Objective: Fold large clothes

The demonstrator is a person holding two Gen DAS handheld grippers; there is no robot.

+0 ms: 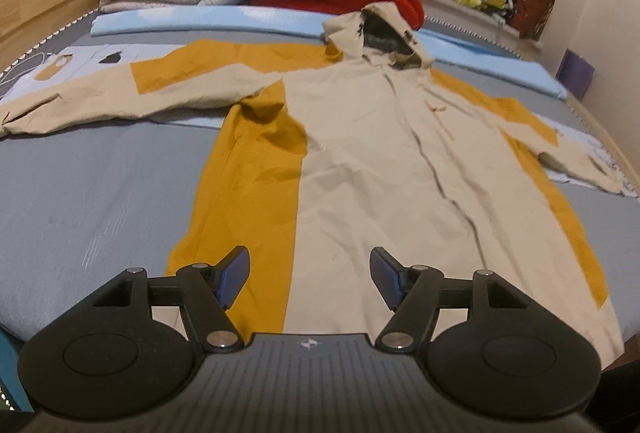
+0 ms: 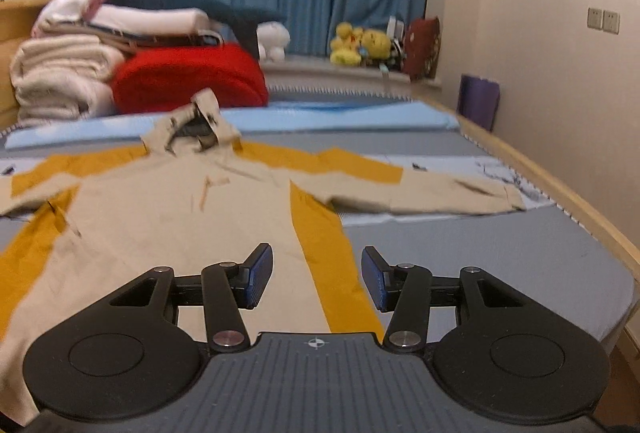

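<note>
— So what could spoil the fold from here?

— Mostly the bed (image 1: 80, 201): its soft cover may drag up with the coat (image 1: 380, 173) if the tongs bite too deep. The sleeves, flung wide either side, could also trail and bunch.

— And the coat itself?

— Spread flat ahead of both tongs, beige with mustard panels, hood farthest off, hem nearest. Left tongs (image 1: 310, 281) stand wide and empty above the hem; right tongs (image 2: 317, 279) are half-open, also holding nothing.

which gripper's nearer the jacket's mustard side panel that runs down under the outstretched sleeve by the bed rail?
Right. Right gripper hangs open directly over that panel; left gripper hangs open over the jacket's opposite hem side.
</note>
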